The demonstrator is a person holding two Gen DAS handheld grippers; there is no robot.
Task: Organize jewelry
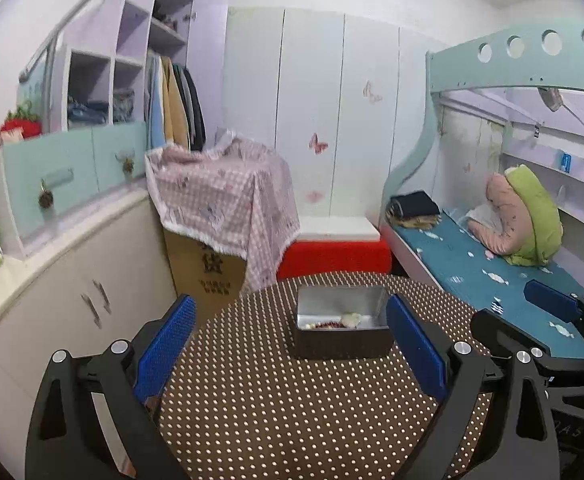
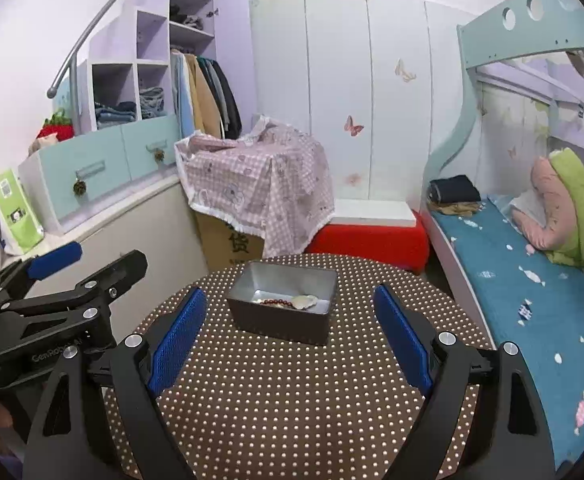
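A dark rectangular tin box (image 1: 342, 343) (image 2: 279, 322) stands open on the far half of a round table with a brown dotted cloth (image 1: 292, 420) (image 2: 292, 400). Inside it lie a dark red bead bracelet (image 1: 330, 325) (image 2: 277, 302) and a pale shell-like piece (image 1: 352, 319) (image 2: 303, 302). My left gripper (image 1: 289, 344) is open with nothing between its blue pads, held back from the box. My right gripper (image 2: 289, 338) is also open and empty, short of the box. Each gripper shows at the edge of the other's view.
A cream cabinet (image 1: 71, 280) runs along the left, with a green bag (image 2: 13, 208) on top. A cardboard box under a pink checked cloth (image 1: 223, 192) and a red bench (image 2: 372, 240) stand behind the table. A bunk bed with a blue mattress (image 2: 532, 300) lies right.
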